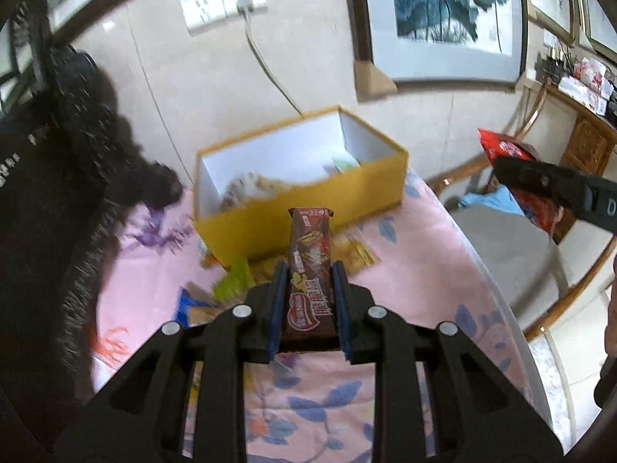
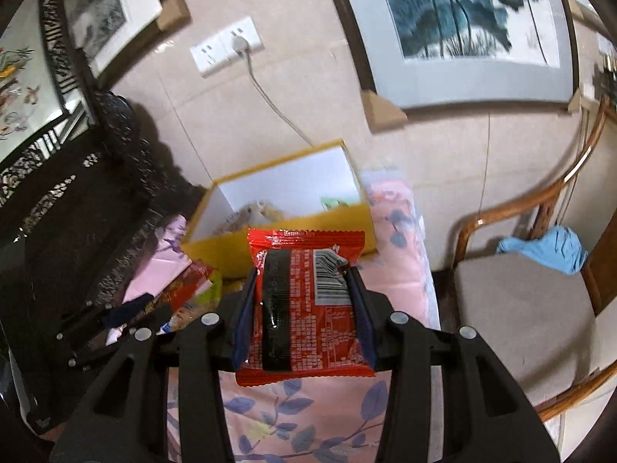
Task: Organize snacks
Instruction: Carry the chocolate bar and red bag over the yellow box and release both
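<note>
My left gripper (image 1: 309,268) is shut on a long brown chocolate bar (image 1: 311,254), held above the table and pointing toward the open yellow box (image 1: 304,200). The box has a white inside and a few snack packets lie in it. My right gripper (image 2: 305,274) is shut on a red snack packet (image 2: 304,305) with a barcode and a black stripe, also lifted, short of the yellow box (image 2: 277,237). In the left wrist view the right gripper (image 1: 555,187) shows at the far right with the red packet (image 1: 505,148). Loose snacks (image 1: 235,277) lie before the box.
The table wears a pink floral cloth (image 1: 420,289). A dark carved cabinet (image 2: 77,208) stands on the left. A wooden chair (image 2: 520,301) with a blue cloth (image 2: 547,247) is on the right. Framed pictures (image 2: 462,27) and a wall socket (image 2: 227,46) with a plugged cable are behind.
</note>
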`<state>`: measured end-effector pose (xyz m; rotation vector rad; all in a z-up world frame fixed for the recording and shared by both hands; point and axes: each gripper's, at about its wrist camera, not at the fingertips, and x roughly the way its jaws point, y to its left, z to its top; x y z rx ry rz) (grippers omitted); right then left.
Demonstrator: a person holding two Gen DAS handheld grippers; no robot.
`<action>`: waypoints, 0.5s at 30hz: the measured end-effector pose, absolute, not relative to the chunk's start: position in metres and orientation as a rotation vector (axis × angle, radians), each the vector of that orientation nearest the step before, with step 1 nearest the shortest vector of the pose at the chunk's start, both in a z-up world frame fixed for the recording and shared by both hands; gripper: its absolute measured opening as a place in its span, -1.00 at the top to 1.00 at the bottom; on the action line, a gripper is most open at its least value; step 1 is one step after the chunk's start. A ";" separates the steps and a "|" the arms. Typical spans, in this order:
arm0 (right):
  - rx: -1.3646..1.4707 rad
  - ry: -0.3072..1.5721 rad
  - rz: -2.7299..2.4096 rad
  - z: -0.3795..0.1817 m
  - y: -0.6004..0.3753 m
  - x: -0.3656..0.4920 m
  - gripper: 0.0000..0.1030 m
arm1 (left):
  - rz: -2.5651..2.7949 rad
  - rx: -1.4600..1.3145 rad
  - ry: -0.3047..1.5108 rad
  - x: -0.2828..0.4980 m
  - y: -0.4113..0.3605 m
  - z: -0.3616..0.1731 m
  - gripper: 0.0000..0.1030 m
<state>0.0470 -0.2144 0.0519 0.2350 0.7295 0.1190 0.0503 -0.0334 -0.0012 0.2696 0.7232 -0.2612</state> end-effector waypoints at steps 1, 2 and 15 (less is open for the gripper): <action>0.223 0.720 0.121 0.057 -0.212 0.047 0.13 | -0.260 0.266 0.699 0.050 -0.032 0.008 0.55; 0.214 0.709 0.124 0.062 -0.211 0.048 0.13 | -0.259 0.260 0.681 0.051 -0.031 0.015 0.55; 0.144 0.643 0.158 0.107 -0.191 0.122 0.13 | -0.171 0.096 0.645 0.131 -0.002 0.063 0.55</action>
